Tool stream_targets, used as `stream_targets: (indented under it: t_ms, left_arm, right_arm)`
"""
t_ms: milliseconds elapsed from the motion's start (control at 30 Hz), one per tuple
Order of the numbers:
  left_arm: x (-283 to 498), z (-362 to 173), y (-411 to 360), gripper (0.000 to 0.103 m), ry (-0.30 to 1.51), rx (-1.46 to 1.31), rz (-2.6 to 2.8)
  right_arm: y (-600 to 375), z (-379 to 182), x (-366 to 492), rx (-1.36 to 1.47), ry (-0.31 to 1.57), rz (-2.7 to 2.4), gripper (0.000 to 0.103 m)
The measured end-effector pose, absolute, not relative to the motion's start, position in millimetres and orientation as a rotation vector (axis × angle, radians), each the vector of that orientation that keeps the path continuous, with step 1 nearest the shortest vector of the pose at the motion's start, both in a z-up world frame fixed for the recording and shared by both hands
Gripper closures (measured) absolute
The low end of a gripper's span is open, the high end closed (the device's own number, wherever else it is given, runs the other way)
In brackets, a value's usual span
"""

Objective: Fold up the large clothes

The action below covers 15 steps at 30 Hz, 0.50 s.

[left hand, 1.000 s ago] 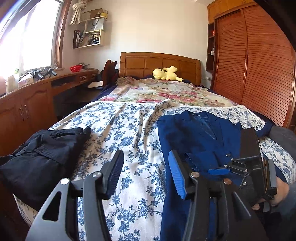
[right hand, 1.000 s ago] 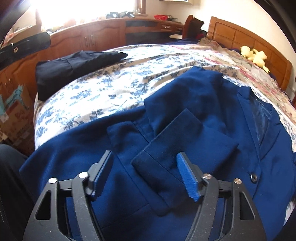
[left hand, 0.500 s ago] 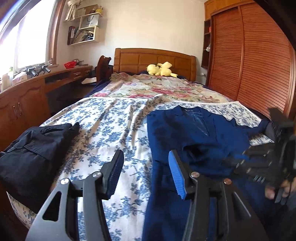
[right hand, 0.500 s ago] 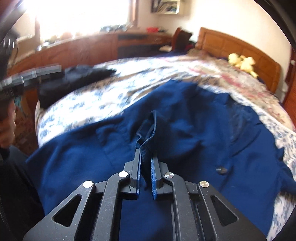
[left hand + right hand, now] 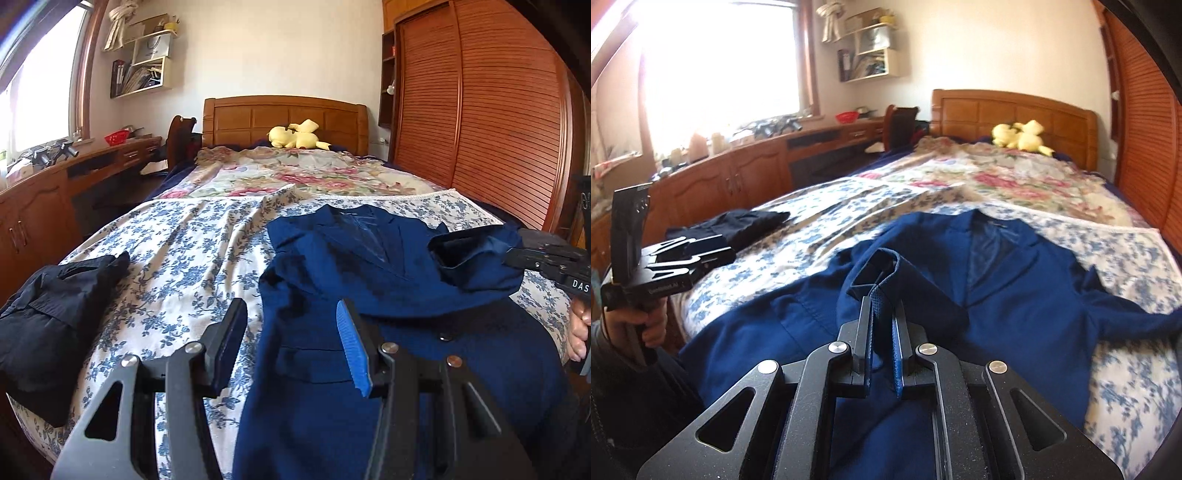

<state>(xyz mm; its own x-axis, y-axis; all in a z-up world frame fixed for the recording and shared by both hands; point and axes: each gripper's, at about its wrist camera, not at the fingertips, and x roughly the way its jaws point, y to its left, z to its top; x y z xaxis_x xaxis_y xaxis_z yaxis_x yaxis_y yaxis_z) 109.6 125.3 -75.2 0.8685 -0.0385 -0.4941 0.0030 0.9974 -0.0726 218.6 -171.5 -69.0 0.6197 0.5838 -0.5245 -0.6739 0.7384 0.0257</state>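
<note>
Blue jacket (image 5: 997,295) lies flat in the middle of the frame on the flowery bed (image 5: 177,266). Right gripper (image 5: 882,332) pinches its sleeve (image 5: 882,266). Left gripper (image 5: 291,339) hangs wide open, holding nothing.

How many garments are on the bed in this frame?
2. A blue blazer lies spread near the foot, its sleeve cuff pinched in the right gripper. A folded black garment sits at the bed's left edge. Others may be hidden.
</note>
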Motion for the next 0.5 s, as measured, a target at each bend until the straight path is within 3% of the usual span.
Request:
stream_targets:
  t_ms: [233, 500]
  left_arm:
    - [110, -74, 116, 0.054, 0.521, -0.062, -0.040]
    - [108, -75, 115, 0.054, 0.524, -0.056, -0.046]
  right_arm:
    - [-205, -77, 198, -0.166, 0.486, 0.614, 0.097]
    - [-220, -136, 198, -0.162, 0.660, 0.559, 0.097]
